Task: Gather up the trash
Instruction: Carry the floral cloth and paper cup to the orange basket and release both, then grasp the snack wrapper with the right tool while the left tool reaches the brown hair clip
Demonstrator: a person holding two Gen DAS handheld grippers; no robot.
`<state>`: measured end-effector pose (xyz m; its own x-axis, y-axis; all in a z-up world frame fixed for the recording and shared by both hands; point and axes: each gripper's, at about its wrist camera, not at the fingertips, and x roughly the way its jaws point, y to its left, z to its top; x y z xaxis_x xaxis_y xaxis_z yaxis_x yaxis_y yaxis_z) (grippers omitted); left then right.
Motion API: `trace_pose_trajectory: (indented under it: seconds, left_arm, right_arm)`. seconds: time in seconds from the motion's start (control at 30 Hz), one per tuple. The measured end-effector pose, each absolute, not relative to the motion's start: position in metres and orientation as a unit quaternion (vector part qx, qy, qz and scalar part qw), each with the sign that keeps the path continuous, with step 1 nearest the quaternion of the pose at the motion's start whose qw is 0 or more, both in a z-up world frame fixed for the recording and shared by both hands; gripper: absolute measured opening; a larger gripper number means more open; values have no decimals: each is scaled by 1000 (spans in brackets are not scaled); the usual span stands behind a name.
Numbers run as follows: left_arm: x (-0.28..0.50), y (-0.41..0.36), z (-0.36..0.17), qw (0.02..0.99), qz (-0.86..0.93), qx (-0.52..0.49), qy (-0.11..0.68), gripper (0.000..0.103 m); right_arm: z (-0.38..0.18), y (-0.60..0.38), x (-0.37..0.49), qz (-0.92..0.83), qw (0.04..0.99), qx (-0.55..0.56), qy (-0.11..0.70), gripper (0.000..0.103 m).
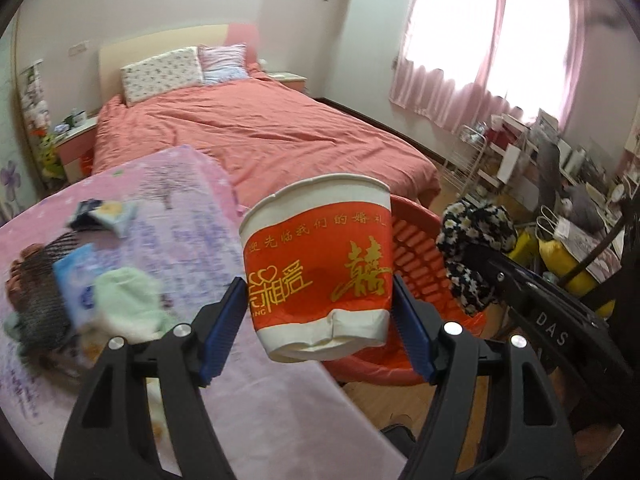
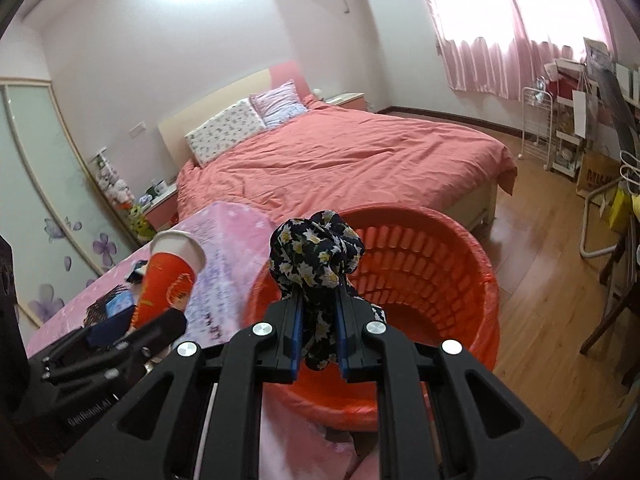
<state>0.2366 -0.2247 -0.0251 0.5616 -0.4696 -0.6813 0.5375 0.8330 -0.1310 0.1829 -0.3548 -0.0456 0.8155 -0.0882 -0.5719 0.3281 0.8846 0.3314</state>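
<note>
Left gripper (image 1: pixel 318 316): I see my two blue pads pinching a paper cup (image 1: pixel 318 268) by its sides, tipped down a bit.
Paper cup: red and white with gold writing; its bottom is dented. It hangs past the edge of the pink table cover (image 1: pixel 184 208), in front of the red basket (image 1: pixel 420 248).
Right gripper (image 2: pixel 318 320): my jaws are squeezed tight on a dark flowery cloth (image 2: pixel 316 252), held above the near rim of the red basket (image 2: pixel 440 280).
Flowery cloth: bunched in a ball above the pads, with a bit hanging out below them.
Hard to see: the things on the table are blurry. I can make out a dark brush (image 1: pixel 40 280), a blue packet (image 1: pixel 74 280) and a pale green cloth (image 1: pixel 128 300). The cup hides part of the basket.
Around: a bed with a salmon cover (image 1: pixel 260 136) stands behind the table, pink curtains (image 1: pixel 500 40) hang on the window, and a messy shelf corner (image 1: pixel 560 168) sits off to the right.
</note>
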Motion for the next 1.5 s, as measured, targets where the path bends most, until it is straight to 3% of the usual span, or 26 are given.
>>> trace_pose_trajectory:
  seconds: [0.4,0.53,0.6,0.77,1.0,1.5]
  left_arm:
    - [264,-269,-53,869,-297,71,389,71]
    - [268,-267,-59,872,-283,73,393,83]
    - [270,-261,-59,873,-278,71,395,84]
    - [274,-233,-57,878,-255,48,402,87]
    - [266,-185,-45,895,-216,37,389,89]
    - [261,-6,-38,926,-51,11,374,89]
  right_arm:
    - [-59,-388,196,-117,920,243,286,16]
    - [-64,-390,199,-120,915,251,291,33]
    - [-65,-393,198,-123,914,252,293,38]
    - [-63,-391,193,-139,913,243,297,44]
    - [-54,-369,193,-135,918,211,307,44]
    - [-47,-285,200,-62,926,152,340,45]
